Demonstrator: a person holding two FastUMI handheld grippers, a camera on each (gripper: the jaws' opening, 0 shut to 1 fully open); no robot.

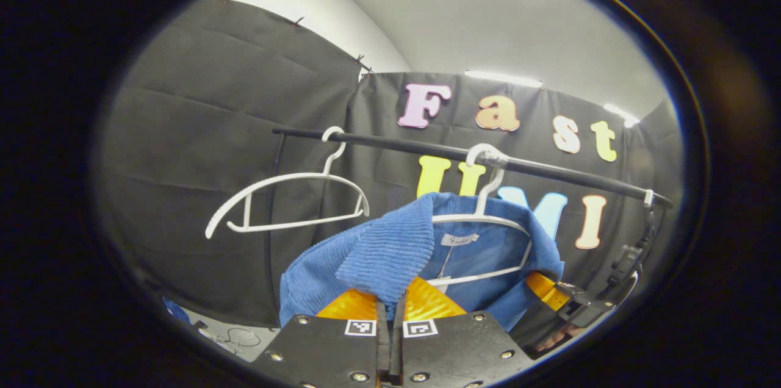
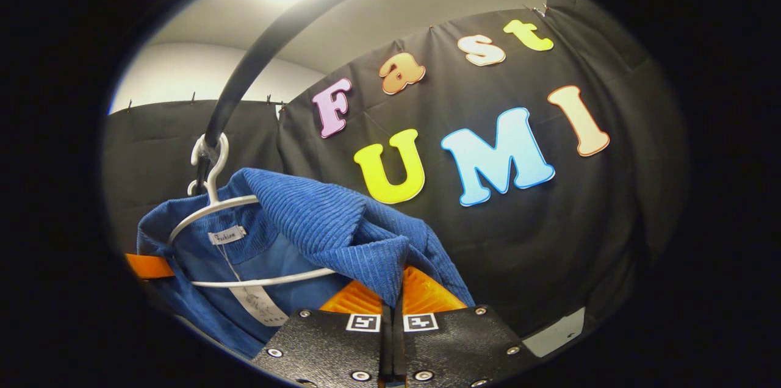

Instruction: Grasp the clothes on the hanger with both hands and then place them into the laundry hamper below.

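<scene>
— Up on the black clothes rail (image 1: pixel 427 147), we have the blue ribbed corduroy jacket (image 1: pixel 390 254) draped over a white plastic hanger (image 1: pixel 488 217), with a second white hanger hanging bare (image 1: pixel 287 205) farther along the rail.

— And our grip? In the left gripper view, the left gripper (image 1: pixel 390 305) has its fingers drawn together on a fold of the jacket's shoulder, cloth pinched between them.

— Same on the other side. In the right gripper view, the right gripper (image 2: pixel 392 302) is closed on the opposite shoulder fold, near the collar. We also see it from the left gripper view, at the jacket's far edge (image 1: pixel 549 293).

— How do we expect it to handle?

— Soft and floppy, we judge, with some thickness from the ribbing. It should not be heavy or slippery; the ridged weave ought to give the fingers purchase. It will sag between our two holds once it leaves the hanger.

— The shoulders seem the right places, then, one each side of the hook.

— We think so. The risk is the hanger catching inside the neck and coming along, or swinging on the rail. Lifting both shoulders up and outward together should free it. The laundry hamper lies somewhere below, so we cannot yet place it.
</scene>
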